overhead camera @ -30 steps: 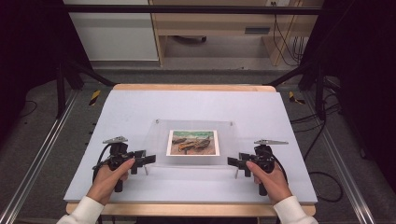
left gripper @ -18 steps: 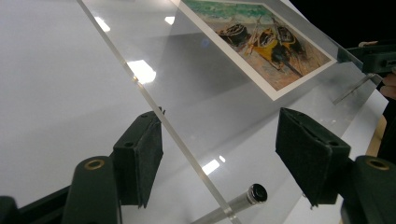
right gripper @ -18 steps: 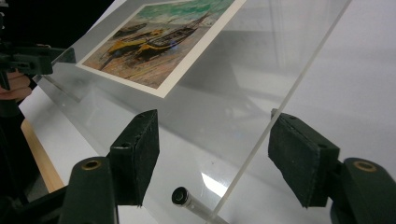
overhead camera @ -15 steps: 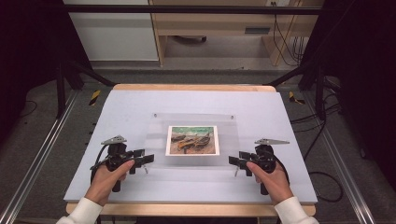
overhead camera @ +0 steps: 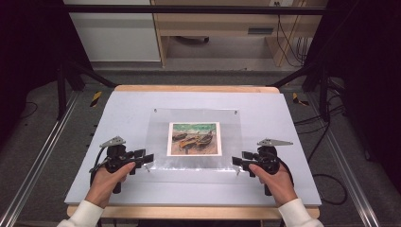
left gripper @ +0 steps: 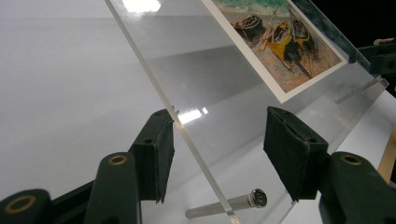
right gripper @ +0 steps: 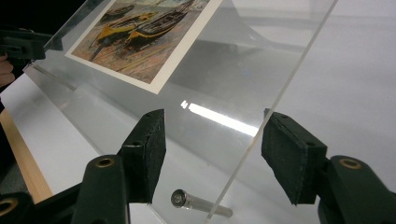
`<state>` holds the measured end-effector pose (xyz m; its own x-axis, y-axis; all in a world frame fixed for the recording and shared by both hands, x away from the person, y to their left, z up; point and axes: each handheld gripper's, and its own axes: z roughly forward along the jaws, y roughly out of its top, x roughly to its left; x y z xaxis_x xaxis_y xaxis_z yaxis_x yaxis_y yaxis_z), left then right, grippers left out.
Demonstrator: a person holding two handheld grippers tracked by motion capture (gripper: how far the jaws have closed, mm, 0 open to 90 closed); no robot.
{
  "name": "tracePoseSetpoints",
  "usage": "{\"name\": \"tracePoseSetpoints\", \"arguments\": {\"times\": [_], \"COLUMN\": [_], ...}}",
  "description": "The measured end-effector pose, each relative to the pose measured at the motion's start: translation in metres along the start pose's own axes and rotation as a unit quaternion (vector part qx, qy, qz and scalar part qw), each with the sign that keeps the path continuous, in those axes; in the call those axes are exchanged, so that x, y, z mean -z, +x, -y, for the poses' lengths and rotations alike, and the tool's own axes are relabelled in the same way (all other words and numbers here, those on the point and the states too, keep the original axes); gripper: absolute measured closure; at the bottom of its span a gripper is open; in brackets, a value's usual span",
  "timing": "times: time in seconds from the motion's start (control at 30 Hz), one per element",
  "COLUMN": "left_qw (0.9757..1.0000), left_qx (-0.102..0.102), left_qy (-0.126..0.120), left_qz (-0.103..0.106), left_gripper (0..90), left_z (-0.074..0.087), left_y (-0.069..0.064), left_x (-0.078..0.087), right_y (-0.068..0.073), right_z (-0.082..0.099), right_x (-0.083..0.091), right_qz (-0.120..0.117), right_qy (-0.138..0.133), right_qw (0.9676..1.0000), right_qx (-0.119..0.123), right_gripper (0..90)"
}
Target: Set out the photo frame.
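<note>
A clear acrylic plate [overhead camera: 198, 117] with a boat picture [overhead camera: 194, 138] at its middle lies on the white table [overhead camera: 118, 113]. My left gripper [overhead camera: 147, 158] is at the plate's near left corner and my right gripper [overhead camera: 238, 161] at its near right corner. In the left gripper view the plate's thin edge [left gripper: 187, 140] runs between the jaws of the left gripper [left gripper: 218, 149], close to the left pad [left gripper: 163, 154]. In the right gripper view the plate's edge [right gripper: 261, 126] crosses between the jaws of the right gripper [right gripper: 212, 154]. Both pairs of jaws have just been closing and still stand apart around the plate.
A short metal pin [left gripper: 229, 204] sticks out under the plate's near left corner, and another pin [right gripper: 196, 203] under the near right corner. The table's wooden front edge [overhead camera: 189, 213] lies just behind my hands. Dark frame posts and cables flank the table.
Both pairs of jaws have narrowed around the plate's near corners. In the high view the plate's far edge and the picture sit a little farther up than before. The hands have hardly moved.
</note>
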<state>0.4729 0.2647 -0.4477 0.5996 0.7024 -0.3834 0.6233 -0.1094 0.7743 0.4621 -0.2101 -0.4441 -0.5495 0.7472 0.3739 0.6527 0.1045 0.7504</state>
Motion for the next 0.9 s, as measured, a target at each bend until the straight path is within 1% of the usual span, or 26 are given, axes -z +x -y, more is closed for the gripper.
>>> {"name": "tracePoseSetpoints", "arguments": {"times": [0.17,0.2,0.23,0.27,0.3,0.4,0.43,0.5,0.57,0.7,0.9], "left_qw": [1.0,0.9999,0.9999,0.9998,0.9996,0.9996,0.9996,0.9996,0.9997,0.9997,0.9997], "left_qx": [-0.006,-0.012,-0.012,-0.019,-0.024,-0.025,-0.024,-0.023,-0.02,-0.015,-0.016], "left_qy": [-0.001,0.0,0.0,-0.002,-0.002,-0.004,-0.007,-0.008,-0.01,-0.015,-0.018], "left_qz": [-0.002,-0.006,-0.006,-0.011,-0.013,-0.015,-0.014,-0.014,-0.011,-0.011,-0.011], "left_gripper": [44.1,44.1,44.1,44.1,44.1,44.4,44.6,44.6,44.6,44.6,44.6], "left_z": [0.0,-0.002,-0.002,-0.004,-0.005,-0.007,-0.008,-0.009,-0.01,-0.01,-0.012], "left_y": [-0.001,-0.002,-0.002,-0.002,-0.001,0.0,0.001,0.002,0.005,0.006,0.008], "left_x": [0.001,0.0,0.0,-0.001,-0.002,-0.004,-0.006,-0.007,-0.009,-0.011,-0.013], "right_y": [0.0,0.0,0.0,0.0,0.0,-0.001,-0.002,-0.004,-0.007,-0.009,-0.012], "right_z": [0.0,0.0,0.0,-0.001,-0.002,-0.005,-0.007,-0.008,-0.01,-0.011,-0.013], "right_x": [0.002,0.002,0.002,0.001,0.001,-0.001,-0.002,-0.002,-0.004,-0.006,-0.008], "right_qz": [0.004,0.006,0.006,0.011,0.012,0.018,0.019,0.019,0.018,0.015,0.015], "right_qy": [-0.005,-0.006,-0.006,-0.009,-0.01,-0.01,-0.009,-0.011,-0.012,-0.016,-0.018], "right_qw": [1.0,0.9999,0.9999,0.9998,0.9998,0.9996,0.9997,0.9996,0.9997,0.9997,0.9997], "right_qx": [0.007,0.009,0.009,0.013,0.011,0.018,0.015,0.019,0.015,0.011,0.006], "right_gripper": [42.8,42.9,42.9,43.4,43.6,43.8,43.8,43.8,43.8,43.8,43.8]}}
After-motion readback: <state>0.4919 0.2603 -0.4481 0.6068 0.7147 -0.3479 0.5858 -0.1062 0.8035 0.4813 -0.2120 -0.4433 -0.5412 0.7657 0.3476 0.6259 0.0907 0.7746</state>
